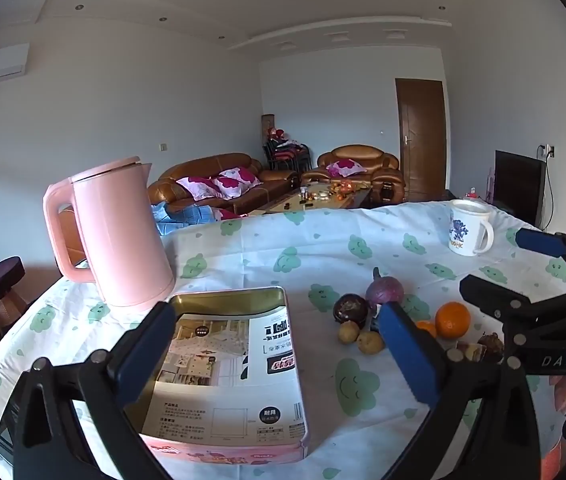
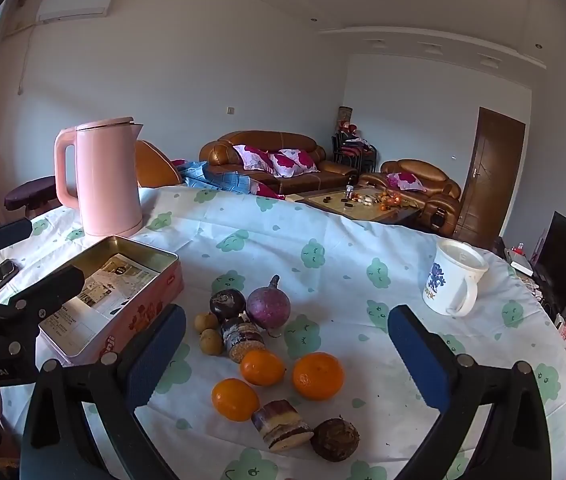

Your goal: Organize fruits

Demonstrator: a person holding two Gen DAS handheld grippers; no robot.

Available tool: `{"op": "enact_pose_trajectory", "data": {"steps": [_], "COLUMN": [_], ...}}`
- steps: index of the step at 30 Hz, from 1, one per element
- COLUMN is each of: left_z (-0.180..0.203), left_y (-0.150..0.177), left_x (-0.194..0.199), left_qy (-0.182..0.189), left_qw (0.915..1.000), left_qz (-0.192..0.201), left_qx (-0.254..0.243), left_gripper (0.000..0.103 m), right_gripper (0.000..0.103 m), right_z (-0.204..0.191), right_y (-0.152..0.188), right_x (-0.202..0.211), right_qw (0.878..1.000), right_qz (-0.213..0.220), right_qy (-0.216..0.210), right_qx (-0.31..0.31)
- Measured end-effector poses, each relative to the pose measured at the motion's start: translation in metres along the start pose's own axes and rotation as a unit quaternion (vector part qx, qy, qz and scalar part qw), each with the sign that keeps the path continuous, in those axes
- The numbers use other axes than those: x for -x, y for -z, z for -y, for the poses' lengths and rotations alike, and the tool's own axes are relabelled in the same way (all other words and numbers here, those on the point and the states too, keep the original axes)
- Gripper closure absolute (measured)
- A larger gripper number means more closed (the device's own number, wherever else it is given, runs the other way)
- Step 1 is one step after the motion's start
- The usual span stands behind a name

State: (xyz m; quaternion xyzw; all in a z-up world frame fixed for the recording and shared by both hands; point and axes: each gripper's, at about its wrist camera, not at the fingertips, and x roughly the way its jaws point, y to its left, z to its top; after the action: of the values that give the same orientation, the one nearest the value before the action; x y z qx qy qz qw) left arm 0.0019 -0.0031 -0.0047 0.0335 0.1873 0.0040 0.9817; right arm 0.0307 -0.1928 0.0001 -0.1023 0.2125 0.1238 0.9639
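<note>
Three oranges lie in a loose cluster on the tablecloth, close in front of the right gripper, with two cut chunks of what looks like sugarcane, a rough brown tuber, two small tan fruits, a dark round fruit and a purple turnip-like bulb scattered among them — none of it sorted yet. Just left of the pile sits the open pink tin, holding only printed paper, which I judge to be the likely container for the fruit. No piece is in either tool: the right gripper hangs over the oranges with its blue pads spread wide and nothing between them, and the left gripper hovers above the tin's near end, equally wide and empty. So the work looks to be at its very start, at the first pick. A sensible next move would be to lower the right gripper around the nearest orange, centring it between the pads so the round skin does not squirt out, then carry it left into the tin — the left tool could steady the tin's wall. Farther out stand a pink kettle behind the tin and a white mug to the right, well apart from the fruit.
</note>
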Motion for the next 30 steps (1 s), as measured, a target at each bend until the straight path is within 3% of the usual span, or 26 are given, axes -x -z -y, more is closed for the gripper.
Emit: {"op": "enact_pose_trajectory", "data": {"steps": [30], "left_z": [0.0016], "left_y": [0.0004], "left_x": [-0.0003], "left_qy": [-0.001], "left_qw": [1.0], "left_qz": [0.0], "left_qx": [0.0], "left_gripper": [0.0], "right_gripper": [0.001], "right_z": [-0.0001], "right_y": [0.0027], "right_x": [0.0014], "right_qw": [1.0], "right_qz": [0.0], "right_qy": [-0.006], "right_qx": [-0.005]}}
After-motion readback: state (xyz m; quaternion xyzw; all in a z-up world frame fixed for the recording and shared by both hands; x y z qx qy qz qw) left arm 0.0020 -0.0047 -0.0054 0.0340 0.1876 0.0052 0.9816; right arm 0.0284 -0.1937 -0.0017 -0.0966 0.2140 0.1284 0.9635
